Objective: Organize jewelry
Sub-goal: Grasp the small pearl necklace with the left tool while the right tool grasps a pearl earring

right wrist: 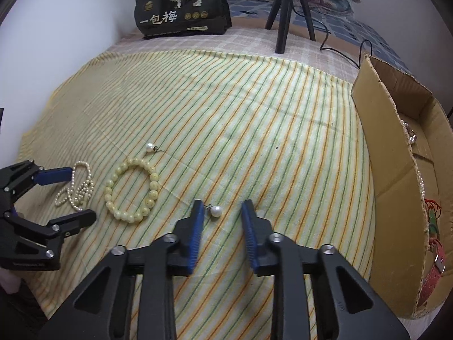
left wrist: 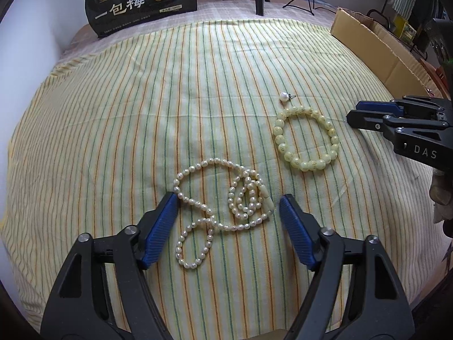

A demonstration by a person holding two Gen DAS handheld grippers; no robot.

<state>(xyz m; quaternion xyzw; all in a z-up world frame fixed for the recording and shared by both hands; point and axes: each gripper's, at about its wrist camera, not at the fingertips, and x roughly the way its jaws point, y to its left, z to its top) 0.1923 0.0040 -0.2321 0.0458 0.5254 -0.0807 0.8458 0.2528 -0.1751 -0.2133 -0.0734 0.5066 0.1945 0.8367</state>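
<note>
A white pearl necklace (left wrist: 223, 206) lies tangled on the striped cloth, between the open fingers of my left gripper (left wrist: 229, 201); it also shows in the right wrist view (right wrist: 76, 187). A pale yellow bead bracelet (left wrist: 305, 138) lies to its right (right wrist: 131, 189). One pearl earring (left wrist: 284, 96) lies just beyond the bracelet (right wrist: 150, 147). A second pearl earring (right wrist: 215, 210) lies between the fingertips of my open right gripper (right wrist: 223, 208), which is seen at the right in the left wrist view (left wrist: 354, 112).
A cardboard box (right wrist: 390, 153) stands at the right edge with jewelry and red items inside. A black snack bag (right wrist: 181, 8) and a black tripod (right wrist: 286, 14) stand at the back. A black cable (right wrist: 339, 48) runs behind the box.
</note>
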